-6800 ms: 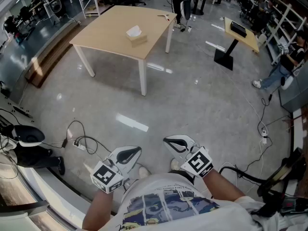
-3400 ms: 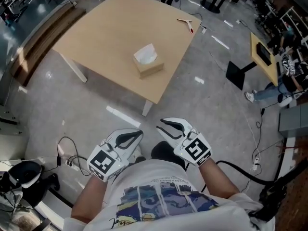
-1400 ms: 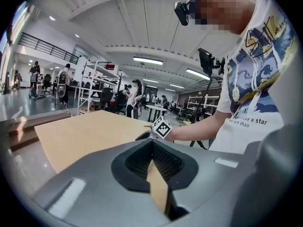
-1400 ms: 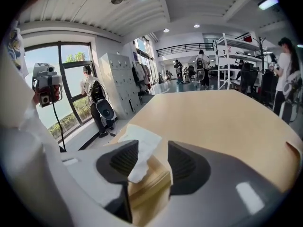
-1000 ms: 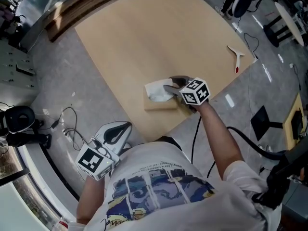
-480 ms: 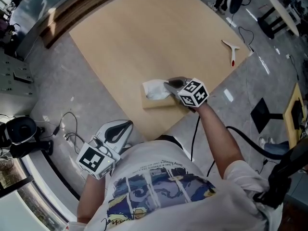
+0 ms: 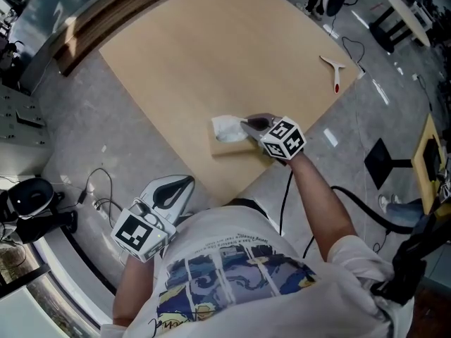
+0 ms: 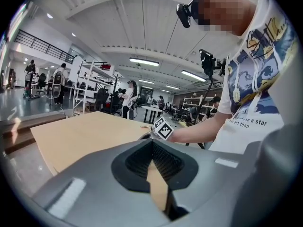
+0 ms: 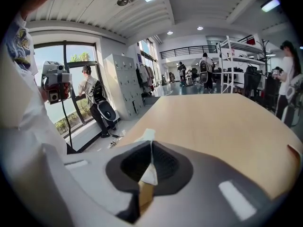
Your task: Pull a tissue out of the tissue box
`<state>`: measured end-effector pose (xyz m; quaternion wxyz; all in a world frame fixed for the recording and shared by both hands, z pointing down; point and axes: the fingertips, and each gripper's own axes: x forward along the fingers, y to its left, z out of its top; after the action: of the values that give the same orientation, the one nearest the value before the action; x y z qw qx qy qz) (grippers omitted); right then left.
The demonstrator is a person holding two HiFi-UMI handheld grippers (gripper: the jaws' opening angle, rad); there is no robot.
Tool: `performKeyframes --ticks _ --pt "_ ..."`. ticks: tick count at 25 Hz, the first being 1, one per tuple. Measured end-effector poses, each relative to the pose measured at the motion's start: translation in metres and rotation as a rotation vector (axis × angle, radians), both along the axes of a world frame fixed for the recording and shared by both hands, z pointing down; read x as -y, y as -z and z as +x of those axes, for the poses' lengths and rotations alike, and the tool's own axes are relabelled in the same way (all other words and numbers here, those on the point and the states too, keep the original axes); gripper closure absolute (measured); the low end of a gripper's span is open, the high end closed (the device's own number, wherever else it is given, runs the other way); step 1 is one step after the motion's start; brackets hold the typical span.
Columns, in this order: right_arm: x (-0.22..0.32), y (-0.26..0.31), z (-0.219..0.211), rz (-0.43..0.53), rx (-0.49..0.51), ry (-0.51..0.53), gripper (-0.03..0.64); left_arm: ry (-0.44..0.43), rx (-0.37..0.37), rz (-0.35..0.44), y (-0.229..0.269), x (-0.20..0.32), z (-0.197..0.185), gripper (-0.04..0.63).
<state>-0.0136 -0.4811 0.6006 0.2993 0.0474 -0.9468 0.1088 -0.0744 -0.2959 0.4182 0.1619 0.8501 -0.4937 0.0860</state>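
A tan tissue box [image 7: 236, 148] sits near the front edge of the wooden table [image 7: 197, 55]. A white tissue [image 7: 227, 127] sticks up out of its top. My right gripper [image 7: 246, 124] reaches over the box and is shut on that tissue. In the right gripper view the tissue [image 9: 148, 173] is pinched between the closed jaws and its tip shows beyond them, with the box [image 9: 144, 198] below. My left gripper [image 7: 187, 183] hangs low beside the person's body, off the table, shut with nothing in it.
A small white scraper with a red handle [image 7: 332, 70] lies near the table's far right corner. Cables [image 7: 99, 189] trail on the grey floor to the left. A black stand base [image 7: 384, 164] is on the floor to the right. People stand far off in the hall.
My right gripper's jaws, open around the tissue a second ago, have closed on it. The left gripper has stayed where it was.
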Motion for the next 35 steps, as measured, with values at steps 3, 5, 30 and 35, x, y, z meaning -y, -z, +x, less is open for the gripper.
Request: performKeyframes --ticks 3,5,30,35 --pt "-0.005 0.006 -0.003 0.029 -0.006 -0.014 0.614 -0.01 -0.007 0.007 0.002 -0.008 -0.008 0.589" --pt "-0.009 0.009 -0.005 0.044 -0.011 -0.024 0.614 -0.02 -0.008 0.007 0.001 -0.015 -0.013 0.589" --pt "-0.068 0.101 0.016 0.289 0.089 -0.3 0.614 -0.2 -0.017 0.067 0.008 -0.094 -0.033 0.589" --pt "-0.095 0.13 0.016 0.318 0.127 -0.33 0.614 -0.22 -0.026 0.069 0.01 -0.114 -0.038 0.589"
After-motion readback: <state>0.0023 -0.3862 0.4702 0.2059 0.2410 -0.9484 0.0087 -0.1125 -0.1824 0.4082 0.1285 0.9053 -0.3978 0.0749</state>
